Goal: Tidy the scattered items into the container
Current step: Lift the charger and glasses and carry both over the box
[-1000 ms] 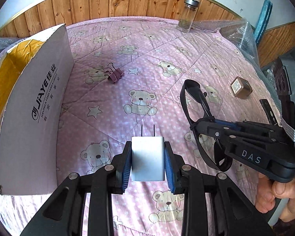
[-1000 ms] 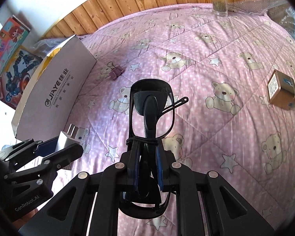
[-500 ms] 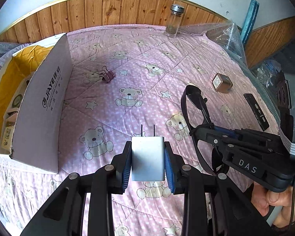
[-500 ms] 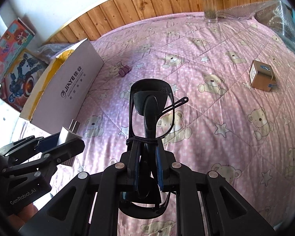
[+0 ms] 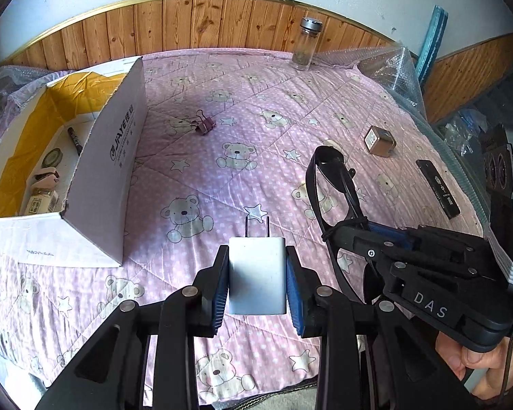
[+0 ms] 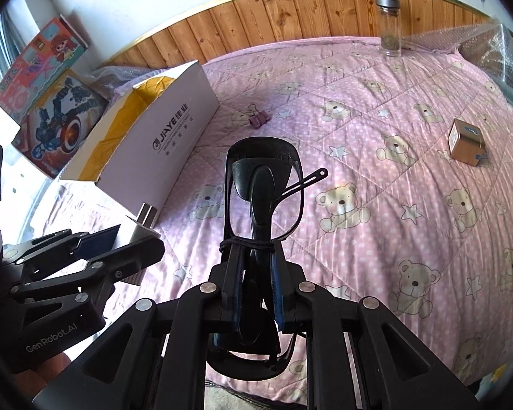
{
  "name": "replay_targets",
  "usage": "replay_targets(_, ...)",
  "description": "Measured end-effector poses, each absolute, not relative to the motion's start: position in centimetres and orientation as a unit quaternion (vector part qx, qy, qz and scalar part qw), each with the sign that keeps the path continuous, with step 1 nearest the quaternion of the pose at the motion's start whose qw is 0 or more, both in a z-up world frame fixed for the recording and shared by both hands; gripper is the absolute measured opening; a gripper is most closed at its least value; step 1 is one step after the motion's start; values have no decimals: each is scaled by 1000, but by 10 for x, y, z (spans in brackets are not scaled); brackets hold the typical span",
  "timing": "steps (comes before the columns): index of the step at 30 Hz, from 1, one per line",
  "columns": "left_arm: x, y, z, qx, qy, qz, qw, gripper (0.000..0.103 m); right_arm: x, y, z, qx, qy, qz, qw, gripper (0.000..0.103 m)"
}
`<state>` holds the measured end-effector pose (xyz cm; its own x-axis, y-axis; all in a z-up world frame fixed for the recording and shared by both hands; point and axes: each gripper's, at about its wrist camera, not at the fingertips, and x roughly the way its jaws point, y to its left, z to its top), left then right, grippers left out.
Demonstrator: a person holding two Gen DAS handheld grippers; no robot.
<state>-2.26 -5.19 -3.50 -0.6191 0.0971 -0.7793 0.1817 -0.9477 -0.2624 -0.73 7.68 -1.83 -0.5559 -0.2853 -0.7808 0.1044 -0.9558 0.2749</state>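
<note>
1. A pink quilt (image 5: 256, 109) with teddy bears covers the bed, with wood panelling (image 5: 201, 24) behind it.
2. The left claw (image 5: 257, 280) is clamped on a white charger (image 5: 257, 278), prongs forward, above the quilt.
3. The right claw (image 6: 256, 294) grips folded black glasses (image 6: 263, 191).
4. The open cardboard box (image 5: 119, 157) sits to the left, near the charger but apart from it.
5. A binder clip (image 5: 204, 125) and a small brown box (image 5: 379, 140) lie on the quilt.
</note>
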Motion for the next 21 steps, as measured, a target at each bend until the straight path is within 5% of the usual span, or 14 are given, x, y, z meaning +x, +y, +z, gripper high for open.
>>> replay_targets(21,27,-110,-15,393,211,-894,48,31,-1,-10,16,441,-36,-877,186,16)
